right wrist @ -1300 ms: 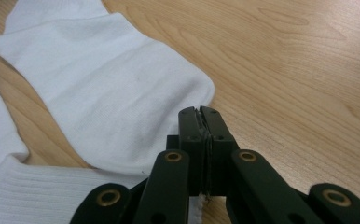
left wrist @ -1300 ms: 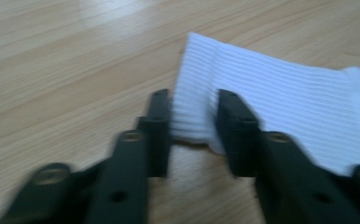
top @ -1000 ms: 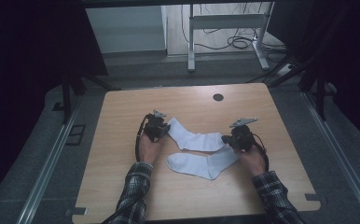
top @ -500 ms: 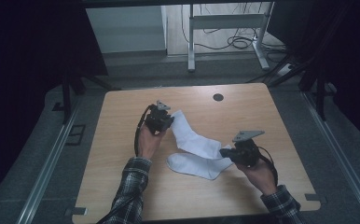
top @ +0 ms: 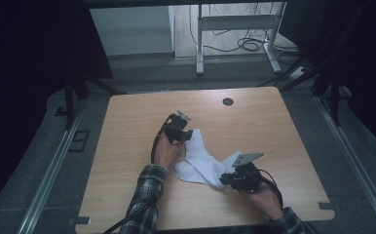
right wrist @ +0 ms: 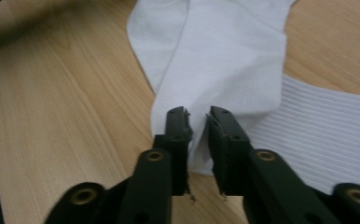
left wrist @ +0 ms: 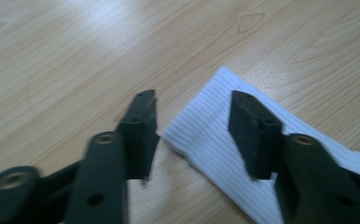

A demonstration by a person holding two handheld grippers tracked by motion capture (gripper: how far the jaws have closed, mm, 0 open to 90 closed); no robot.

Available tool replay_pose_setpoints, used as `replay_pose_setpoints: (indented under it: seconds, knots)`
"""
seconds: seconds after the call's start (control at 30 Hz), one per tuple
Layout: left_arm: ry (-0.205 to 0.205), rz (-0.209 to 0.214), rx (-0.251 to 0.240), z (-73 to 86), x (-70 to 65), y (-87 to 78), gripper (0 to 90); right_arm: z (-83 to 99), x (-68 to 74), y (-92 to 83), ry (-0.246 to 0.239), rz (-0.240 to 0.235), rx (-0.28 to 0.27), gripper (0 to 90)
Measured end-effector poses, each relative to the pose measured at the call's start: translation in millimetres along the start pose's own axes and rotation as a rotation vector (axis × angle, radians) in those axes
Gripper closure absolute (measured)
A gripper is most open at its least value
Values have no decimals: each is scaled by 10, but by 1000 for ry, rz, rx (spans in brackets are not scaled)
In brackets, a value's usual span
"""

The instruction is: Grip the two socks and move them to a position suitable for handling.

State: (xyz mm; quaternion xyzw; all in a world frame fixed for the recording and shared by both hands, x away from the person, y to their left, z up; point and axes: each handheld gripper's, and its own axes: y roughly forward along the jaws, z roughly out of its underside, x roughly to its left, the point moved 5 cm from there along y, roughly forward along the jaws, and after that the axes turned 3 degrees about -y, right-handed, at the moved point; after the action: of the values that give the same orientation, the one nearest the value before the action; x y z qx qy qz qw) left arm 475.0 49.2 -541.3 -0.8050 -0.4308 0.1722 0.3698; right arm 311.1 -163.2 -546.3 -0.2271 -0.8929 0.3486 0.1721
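Two white socks (top: 200, 158) lie overlapped on the wooden table (top: 273, 122). My left gripper (top: 187, 137) is at their upper left end. In the left gripper view its jaws have just been opening and stand wide apart (left wrist: 192, 100) over the ribbed cuff (left wrist: 206, 140), with the pads off the cloth. My right gripper (top: 226, 180) is at the socks' lower right end. Its jaws (right wrist: 197, 114) have just been opening to a narrow gap, and a fold of smooth sock (right wrist: 225, 56) lies loose between them. Another ribbed cuff (right wrist: 327, 135) lies to their right.
A dark round hole (top: 228, 101) sits near the table's far edge. Beyond the table stand a white desk frame (top: 235, 22) and cables on the floor. Metal rails run along both sides of the table.
The right gripper came toward the near edge and to the left, drawing its sock end over the other sock. The left gripper shifted slightly right. The socks now lie bunched instead of spread.
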Motion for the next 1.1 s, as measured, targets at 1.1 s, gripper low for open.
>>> replay_pose_setpoints:
  seconds: [1.1]
  knots:
    - [-141,-55,-24,1398,325,-897,174,-898,-757,561,-2,130,-18,701]
